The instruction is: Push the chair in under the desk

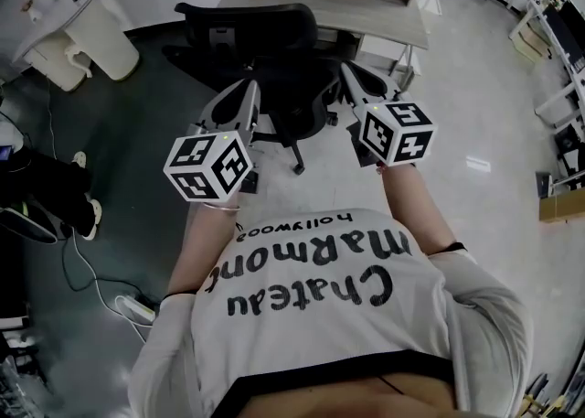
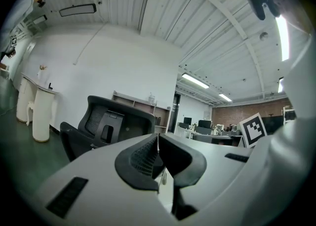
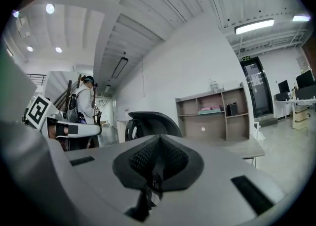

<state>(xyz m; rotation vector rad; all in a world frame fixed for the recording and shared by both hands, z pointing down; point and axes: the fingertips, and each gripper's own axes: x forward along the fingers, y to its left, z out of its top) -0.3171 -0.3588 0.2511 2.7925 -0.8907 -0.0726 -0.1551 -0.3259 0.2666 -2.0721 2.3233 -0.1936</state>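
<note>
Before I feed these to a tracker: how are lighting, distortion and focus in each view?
Head view: dim, even light, edges bowed, black office chair sharp. Left gripper view: strong fisheye, dark vignette, bright strip light glaring at right. Right gripper view: same fisheye and vignette, pale wooden shelf unit clear.

The left arm (image 1: 201, 247) and the right arm (image 1: 413, 195) stretch forward, side by side. The left gripper (image 1: 245, 91) and the right gripper (image 1: 350, 73) point level, both with jaws pressed together, holding nothing

White bin (image 1: 101, 41) by wall; cable (image 1: 78, 259) + pwr strip (image 1: 137, 309) on floor.
</note>
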